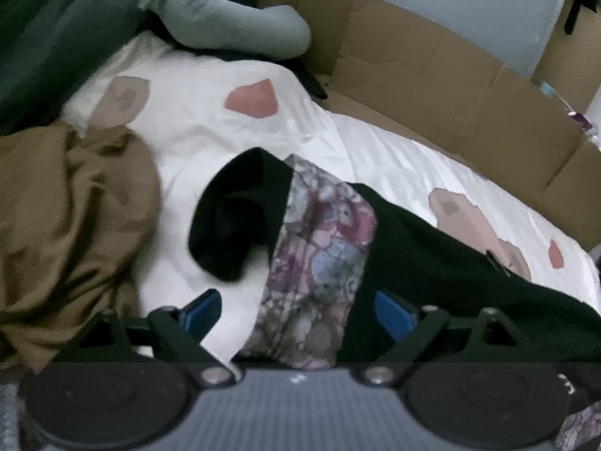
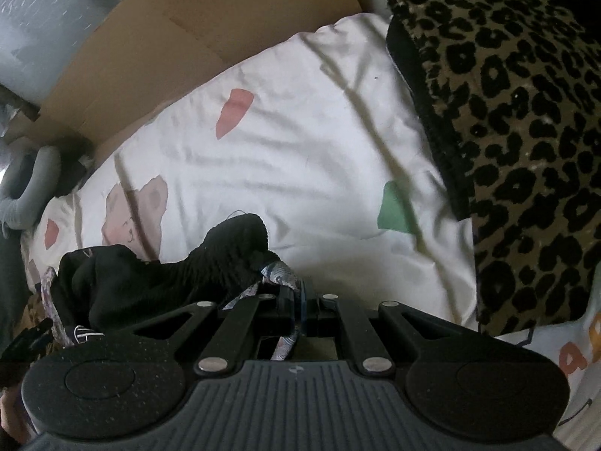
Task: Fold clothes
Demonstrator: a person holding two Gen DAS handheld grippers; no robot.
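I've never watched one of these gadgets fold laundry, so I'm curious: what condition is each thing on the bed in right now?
Left gripper: jaws open, floral lining between them, not pinched.
Right gripper: shut on the floral lining.
Black garment: crumpled, unfolded, lining showing.
Brown garment: bunched in a heap.
White bedsheet: spread out, wrinkled.
Leopard blanket: lying over the sheet's edge.
Cardboard: flattened along the bed.

Garment [image 1: 413, 248] on bedsheet [image 1: 233, 143], apparently
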